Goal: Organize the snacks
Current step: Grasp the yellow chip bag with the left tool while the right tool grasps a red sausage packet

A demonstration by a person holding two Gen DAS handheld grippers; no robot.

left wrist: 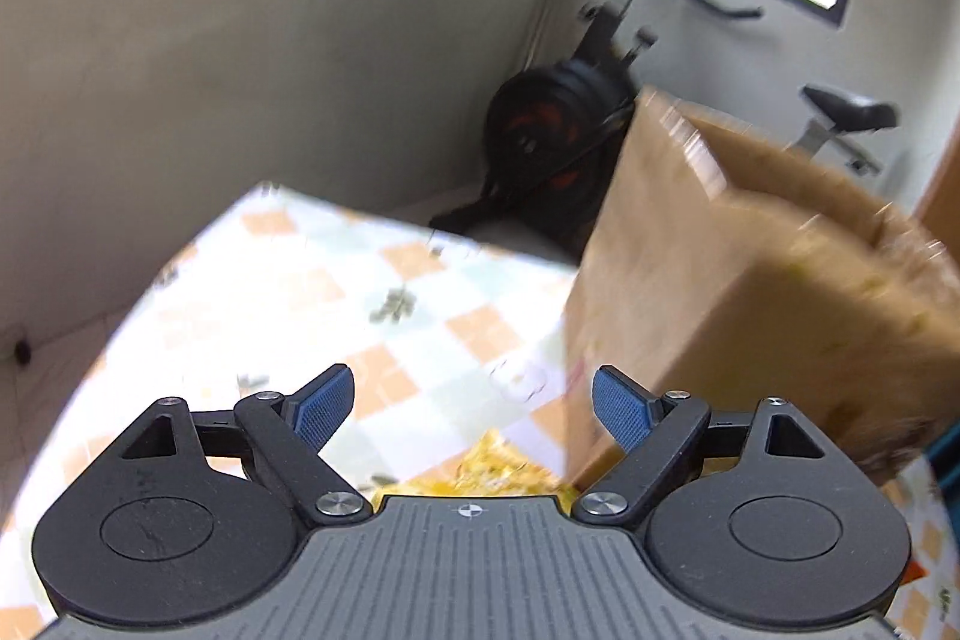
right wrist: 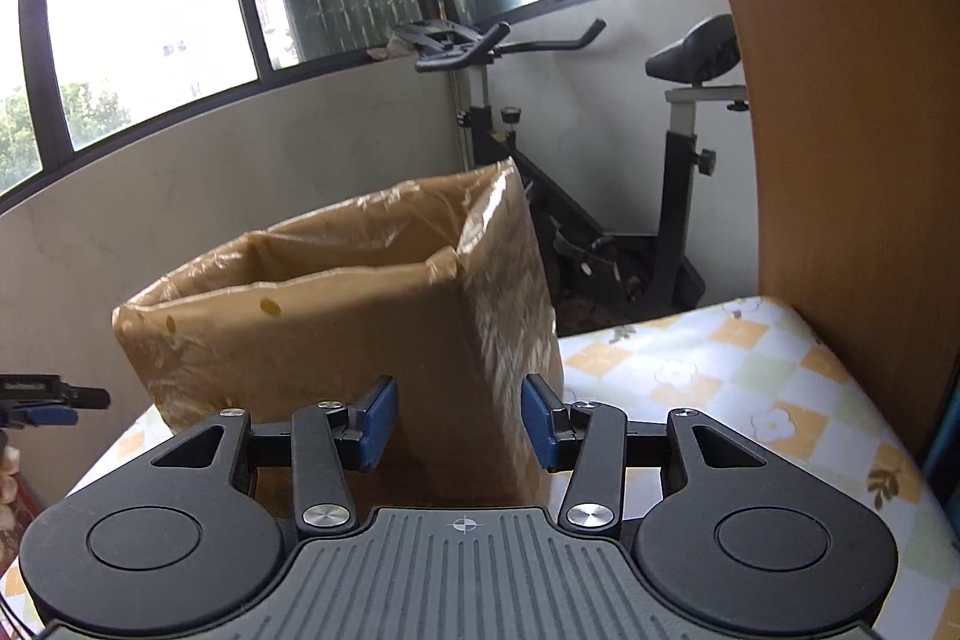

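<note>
Jaws of the left gripper (left wrist: 473, 409) stand wide over a yellow snack packet (left wrist: 492, 469); the right gripper (right wrist: 459, 421) gapes narrowly, empty, before the cardboard box (right wrist: 336, 340).

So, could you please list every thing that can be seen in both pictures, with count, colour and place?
cardboard box: one, brown, lined with clear plastic, open top, standing on the table
snack packet: one, yellow, on the table just below the left gripper; mostly hidden
tablecloth: one, white with orange and pale green squares, covering the table
exercise bike: one, black and grey, on the floor behind the table
windows: several panes, dark frames, above the wall
wooden panel: one, orange-brown, at the table's right
left gripper: one, black with blue pads, open, nothing between
right gripper: one, same colours, open, facing the box
</note>
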